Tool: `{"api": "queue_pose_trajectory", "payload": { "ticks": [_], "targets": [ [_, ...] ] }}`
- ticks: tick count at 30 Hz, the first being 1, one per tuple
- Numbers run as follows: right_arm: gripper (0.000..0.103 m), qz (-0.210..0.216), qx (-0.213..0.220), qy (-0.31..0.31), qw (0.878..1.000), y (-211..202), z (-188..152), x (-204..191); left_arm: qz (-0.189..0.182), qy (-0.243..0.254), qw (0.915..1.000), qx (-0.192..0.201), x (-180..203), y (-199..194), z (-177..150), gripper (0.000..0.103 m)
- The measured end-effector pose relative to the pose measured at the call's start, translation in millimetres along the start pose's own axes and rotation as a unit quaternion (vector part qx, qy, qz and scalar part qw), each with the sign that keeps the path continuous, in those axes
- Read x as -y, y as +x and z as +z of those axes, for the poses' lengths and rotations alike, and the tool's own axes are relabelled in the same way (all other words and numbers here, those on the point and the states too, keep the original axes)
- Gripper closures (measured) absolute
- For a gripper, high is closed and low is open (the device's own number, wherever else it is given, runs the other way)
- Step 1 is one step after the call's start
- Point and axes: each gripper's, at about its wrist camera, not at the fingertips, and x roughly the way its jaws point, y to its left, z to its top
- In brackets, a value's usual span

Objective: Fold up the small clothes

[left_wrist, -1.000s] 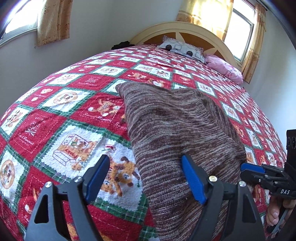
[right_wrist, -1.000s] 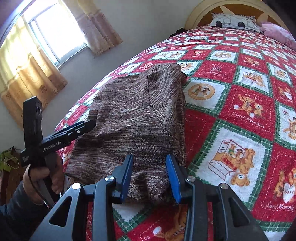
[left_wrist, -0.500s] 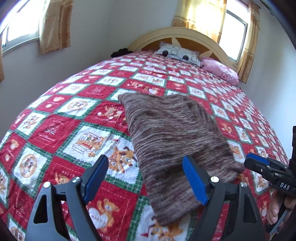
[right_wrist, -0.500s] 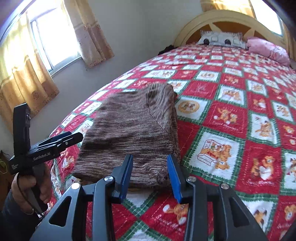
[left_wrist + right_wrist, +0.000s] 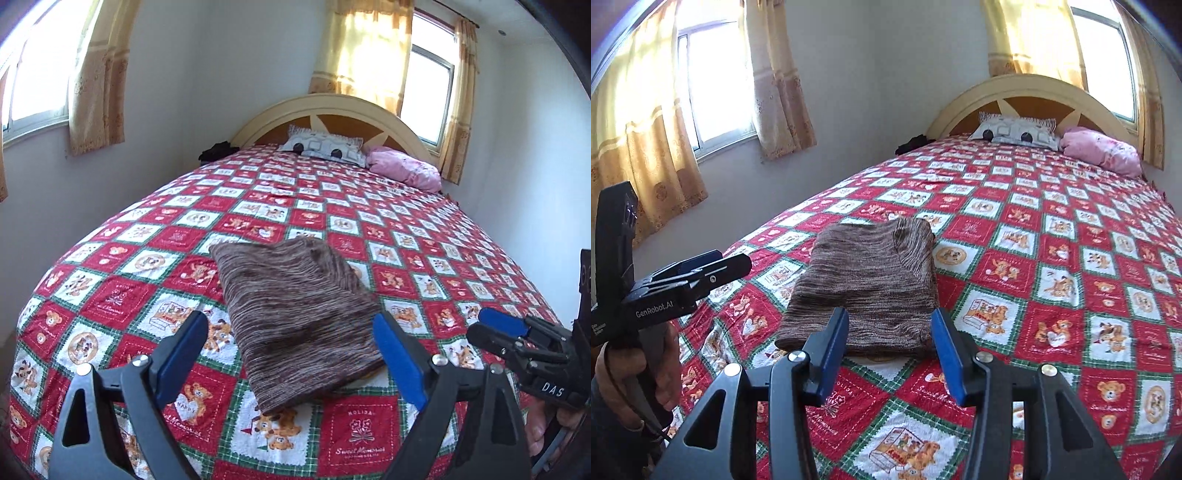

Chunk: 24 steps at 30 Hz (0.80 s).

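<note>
Left claw (image 5: 291, 358): blue-padded fingers spread wide apart, holding nothing, raised clear of the bed.
Right claw (image 5: 890, 354): blue pads parted, gripping nothing.
Change: both claws have drawn back and up since a second ago; more of the bed shows.
Folded brown marled knit garment (image 5: 299, 314): lies flat on the bed just ahead of both claws, touching neither.
Red-and-green patchwork bedspread with teddy-bear squares (image 5: 1052, 280): under the garment.

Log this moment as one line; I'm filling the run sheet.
stage: fold done | brown knit garment: folded on bedspread | left gripper: open, clear | right gripper: open, clear
</note>
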Motion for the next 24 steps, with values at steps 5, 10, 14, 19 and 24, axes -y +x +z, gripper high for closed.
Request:
{"api": "queue_pose_trajectory", "payload": {
  "ticks": [5,10,14,19,24],
  "targets": [
    [0.054,-0.008,0.022,-0.009,1.0,-25,0,-8,-0.005,-0.005,0.9999,0.015,2,-13,1,0.005],
    [0.053,-0.018,0.033,-0.015,0.999,-35,1,-14,-0.008,-0.005,0.9997,0.024,3,-21,2,0.005],
    [0.053,-0.022,0.041,-0.023,0.999,-44,2,-19,-0.011,-0.011,0.9996,0.026,1,-24,1,0.005],
    [0.053,-0.029,0.047,-0.033,0.998,-53,3,-25,-0.012,-0.01,0.9995,0.026,1,-26,1,0.005],
    [0.053,-0.032,0.05,-0.037,0.998,-56,3,-30,-0.016,-0.009,0.9994,0.03,2,-31,2,0.005]
  ]
}}
